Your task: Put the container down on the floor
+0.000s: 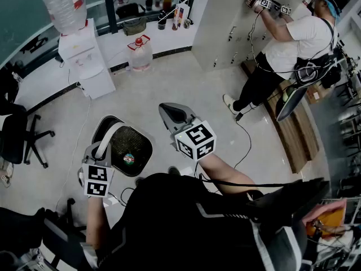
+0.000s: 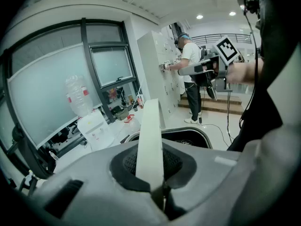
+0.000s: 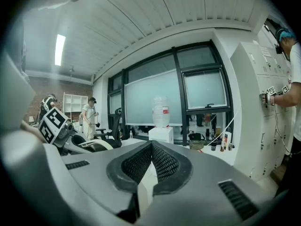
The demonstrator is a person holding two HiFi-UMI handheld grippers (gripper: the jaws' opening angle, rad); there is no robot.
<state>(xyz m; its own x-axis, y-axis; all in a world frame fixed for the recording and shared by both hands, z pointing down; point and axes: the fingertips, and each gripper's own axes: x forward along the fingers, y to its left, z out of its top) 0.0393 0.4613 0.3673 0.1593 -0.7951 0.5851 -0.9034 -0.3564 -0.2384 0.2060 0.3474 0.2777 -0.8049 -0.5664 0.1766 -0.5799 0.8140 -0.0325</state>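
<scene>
container (image 1: 131,139): dark mesh-lined bin with a pale rim, low over the floor (image 1: 186,78) in front of the person, just left of centre in the head view. cannot tell whether its base touches the floor or hangs just clear.

handling, as a guess: looks like a light, stiff plastic shell, nearly empty, not fragile. likely to swing on its handle if lowered fast. the handle (image 2: 149,140) is a thin flat white band and probably flexes a bit. best hold is mid-band, which keeps the bin level.

left gripper (image 1: 101,152): fingers clamped on that band, angled downward, with the bin's rim just beyond them.

right gripper (image 1: 168,112): fingers together with nothing between them, held off to the bin's right, not touching it.

counts:
- 1 container, 1 handle
- 1 small colourful item (image 1: 128,158) inside, too small to identify
- 2 grippers
- 2 water bottles: one on the dispenser (image 1: 66,4), one on the floor (image 1: 140,52)
- 1 other person (image 1: 293,38) at the lockers, well apart
</scene>
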